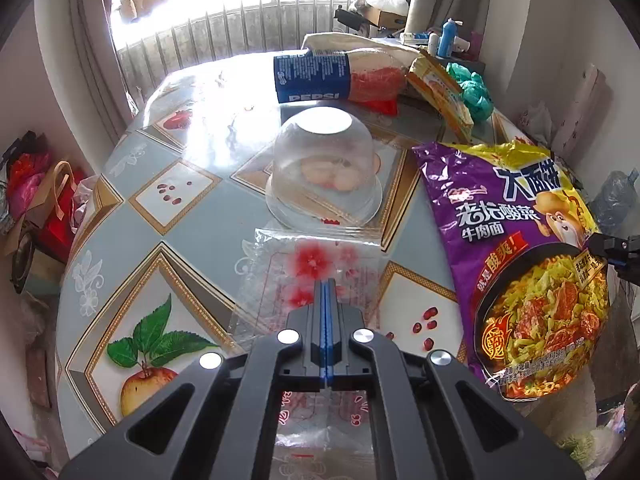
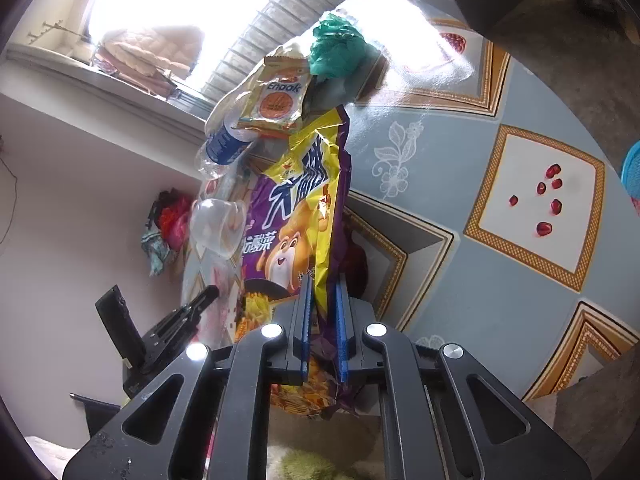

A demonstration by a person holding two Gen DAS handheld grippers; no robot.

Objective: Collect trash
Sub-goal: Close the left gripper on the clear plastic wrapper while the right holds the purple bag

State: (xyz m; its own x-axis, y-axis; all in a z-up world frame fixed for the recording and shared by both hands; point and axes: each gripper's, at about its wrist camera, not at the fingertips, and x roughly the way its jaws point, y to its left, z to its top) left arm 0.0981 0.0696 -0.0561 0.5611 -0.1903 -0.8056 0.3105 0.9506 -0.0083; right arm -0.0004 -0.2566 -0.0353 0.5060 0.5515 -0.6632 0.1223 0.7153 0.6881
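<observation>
Purple and yellow foil marked the large noodle bag (image 2: 304, 216), which was pinched near its lower edge between the blue pads of the right gripper (image 2: 323, 284). The grip was taken at an edge, probably so that the limp bag could be dragged or lifted off the round table (image 1: 180, 216) without crumpling. In the left wrist view the same bag was seen lying on the right of the table, its lower end over the rim.

On the other side, the left gripper (image 1: 327, 286) was seen with its jaws brought fully together on a clear plastic wrapper (image 1: 316, 264) printed with red flowers, spread flat on the near part of the table. Such thin film can only be held by a complete pinch, which would explain the shut jaws.

Beyond the wrapper, one clear plastic container (image 1: 324, 168) stood upside down in the middle of the table. Further back one Pepsi bottle (image 1: 316, 76) lay on its side, with one orange snack packet (image 1: 440, 92) and one crumpled green bag (image 1: 474, 88) beside it. Five loose pieces of trash were thus counted besides the noodle bag, two of the six being held, one per gripper. No bin could be made out with certainty, so the destination of the collected pieces could not be told.
</observation>
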